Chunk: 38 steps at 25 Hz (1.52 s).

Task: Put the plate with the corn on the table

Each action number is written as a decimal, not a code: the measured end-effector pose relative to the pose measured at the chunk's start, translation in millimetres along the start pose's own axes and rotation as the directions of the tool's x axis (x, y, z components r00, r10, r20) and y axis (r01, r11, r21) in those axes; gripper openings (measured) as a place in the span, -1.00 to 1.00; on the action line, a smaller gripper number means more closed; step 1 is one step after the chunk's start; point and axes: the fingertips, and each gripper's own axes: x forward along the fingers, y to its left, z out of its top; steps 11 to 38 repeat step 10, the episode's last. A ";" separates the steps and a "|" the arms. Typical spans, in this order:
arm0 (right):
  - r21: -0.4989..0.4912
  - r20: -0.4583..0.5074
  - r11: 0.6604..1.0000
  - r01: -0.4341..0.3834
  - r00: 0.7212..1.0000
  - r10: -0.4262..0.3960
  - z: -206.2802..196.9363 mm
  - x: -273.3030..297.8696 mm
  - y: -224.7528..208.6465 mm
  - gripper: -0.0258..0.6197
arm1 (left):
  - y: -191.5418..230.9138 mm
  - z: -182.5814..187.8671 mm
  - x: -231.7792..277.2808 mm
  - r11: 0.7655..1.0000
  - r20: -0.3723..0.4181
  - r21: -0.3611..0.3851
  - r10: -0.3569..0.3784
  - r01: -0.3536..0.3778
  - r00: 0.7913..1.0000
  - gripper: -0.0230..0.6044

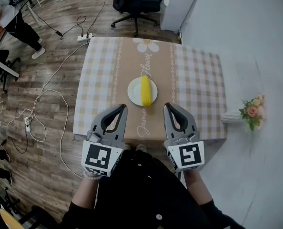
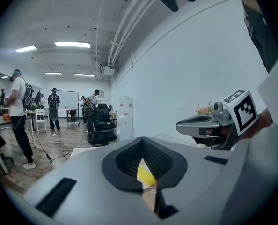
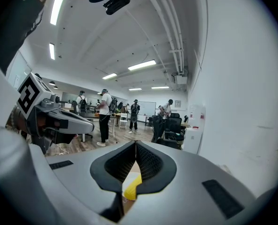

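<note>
A white plate (image 1: 136,92) holding a yellow corn cob (image 1: 145,90) rests at the middle of the table (image 1: 198,94), on its tan runner. Both grippers hover over the table's near edge, just short of the plate. My left gripper (image 1: 121,108) is shut and empty, below and left of the plate. My right gripper (image 1: 168,107) is shut and empty too, below and right of it. Each gripper view shows a sliver of the corn through the slit between its closed jaws: the corn (image 2: 146,175) in the left gripper view, the corn (image 3: 132,187) in the right gripper view.
A checked cloth (image 1: 96,89) covers the table. A small vase of flowers (image 1: 252,111) stands off the table's right side. A black office chair (image 1: 134,1) and a white unit (image 1: 177,4) stand beyond the far edge. Cables (image 1: 41,104) run over the wooden floor at left, near a person (image 1: 10,18).
</note>
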 end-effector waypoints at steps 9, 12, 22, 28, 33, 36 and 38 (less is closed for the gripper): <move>-0.008 -0.003 1.000 -0.015 1.000 0.015 -1.9 4.6 4.3 -0.79 | 7.3 -1.3 0.5 1.000 -0.003 -0.012 0.018 -0.018 1.000 -0.88; -0.009 -0.001 1.000 -0.016 1.000 0.016 -1.6 5.6 3.9 -0.79 | 9.2 -1.4 1.5 1.000 0.006 0.001 0.016 -0.016 1.000 -0.89; -0.009 -0.001 1.000 -0.016 1.000 0.016 -1.6 5.6 3.9 -0.79 | 9.2 -1.4 1.5 1.000 0.006 0.001 0.016 -0.016 1.000 -0.89; -0.009 -0.001 1.000 -0.016 1.000 0.016 -1.6 5.6 3.9 -0.79 | 9.2 -1.4 1.5 1.000 0.006 0.001 0.016 -0.016 1.000 -0.89; -0.009 -0.001 1.000 -0.016 1.000 0.016 -1.6 5.6 3.9 -0.79 | 9.2 -1.4 1.5 1.000 0.006 0.001 0.016 -0.016 1.000 -0.89; -0.009 -0.001 1.000 -0.016 1.000 0.016 -1.6 5.6 3.9 -0.79 | 9.2 -1.4 1.5 1.000 0.006 0.001 0.016 -0.016 1.000 -0.89; -0.009 -0.001 1.000 -0.016 1.000 0.016 -1.6 5.6 3.9 -0.79 | 9.2 -1.4 1.5 1.000 0.006 0.001 0.016 -0.016 1.000 -0.89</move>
